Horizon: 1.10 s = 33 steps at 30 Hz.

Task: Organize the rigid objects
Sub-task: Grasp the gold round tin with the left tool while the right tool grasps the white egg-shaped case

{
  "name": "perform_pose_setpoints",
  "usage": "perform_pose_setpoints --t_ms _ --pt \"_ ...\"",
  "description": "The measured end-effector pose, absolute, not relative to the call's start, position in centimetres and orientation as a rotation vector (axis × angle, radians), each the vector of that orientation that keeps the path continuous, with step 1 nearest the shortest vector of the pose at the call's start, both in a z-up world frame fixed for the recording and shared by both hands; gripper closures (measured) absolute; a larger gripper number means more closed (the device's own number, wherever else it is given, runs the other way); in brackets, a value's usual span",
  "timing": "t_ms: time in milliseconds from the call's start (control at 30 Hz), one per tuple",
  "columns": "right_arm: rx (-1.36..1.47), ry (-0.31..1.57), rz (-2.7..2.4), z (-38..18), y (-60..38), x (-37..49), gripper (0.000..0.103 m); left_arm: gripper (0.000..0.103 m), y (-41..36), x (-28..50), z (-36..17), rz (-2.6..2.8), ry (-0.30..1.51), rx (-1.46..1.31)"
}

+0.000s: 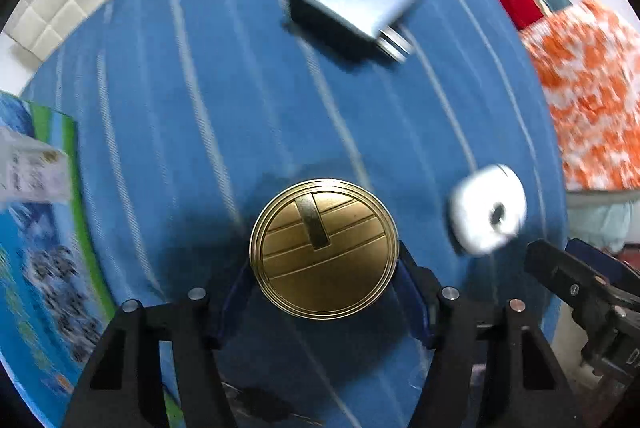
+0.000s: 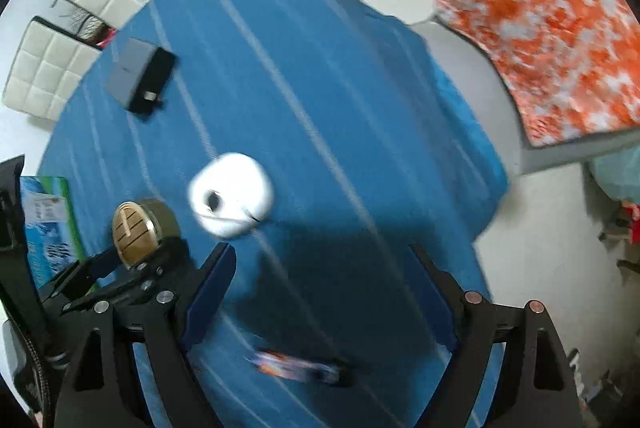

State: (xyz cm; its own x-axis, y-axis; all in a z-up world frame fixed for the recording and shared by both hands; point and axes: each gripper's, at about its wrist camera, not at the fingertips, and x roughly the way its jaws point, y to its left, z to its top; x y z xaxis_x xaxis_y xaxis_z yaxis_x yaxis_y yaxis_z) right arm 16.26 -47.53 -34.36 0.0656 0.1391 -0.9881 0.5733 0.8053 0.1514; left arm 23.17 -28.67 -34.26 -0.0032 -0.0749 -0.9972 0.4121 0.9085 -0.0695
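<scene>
Two blue pads of my left gripper (image 1: 325,270) sit against the sides of a round brass tin (image 1: 324,248), so I hold it upright on the blue striped cloth (image 1: 200,88). Its ridged lid, slot across the centre, faces up at the camera. My right gripper (image 2: 322,292) hangs wide, nothing between its fingers. Only the right view shows the tin's olive side wall and a small printed packet (image 2: 300,368). Beyond lie a white roll (image 2: 232,194) and a grey box (image 1: 352,4).
</scene>
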Motion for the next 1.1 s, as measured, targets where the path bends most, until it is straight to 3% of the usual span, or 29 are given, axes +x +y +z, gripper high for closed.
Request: perform_pose_setpoints --t_ms 367,500,600,900,1100 --pt "0.493 1.529 -0.291 -37.4 -44.7 20.9 0.023 0.04 -28.0 24.0 -35.0 -0.364 1.512 0.318" --pt "0.417 1.537 -0.302 -37.4 -43.6 20.7 0.03 0.04 -29.9 23.8 -35.5 -0.378 1.487 0.348" --pt "0.306 1.538 -0.318 -37.2 -42.3 20.8 0.043 0.041 -30.3 23.6 -35.6 -0.376 1.482 0.347" --pt "0.33 1.513 -0.329 -36.3 -43.0 19.7 0.043 0.041 -29.5 22.2 -33.6 -0.39 1.441 0.33" --pt "0.302 1.455 -0.334 -32.8 -42.1 18.0 0.044 0.041 -28.9 21.4 -30.5 -0.419 1.377 0.318"
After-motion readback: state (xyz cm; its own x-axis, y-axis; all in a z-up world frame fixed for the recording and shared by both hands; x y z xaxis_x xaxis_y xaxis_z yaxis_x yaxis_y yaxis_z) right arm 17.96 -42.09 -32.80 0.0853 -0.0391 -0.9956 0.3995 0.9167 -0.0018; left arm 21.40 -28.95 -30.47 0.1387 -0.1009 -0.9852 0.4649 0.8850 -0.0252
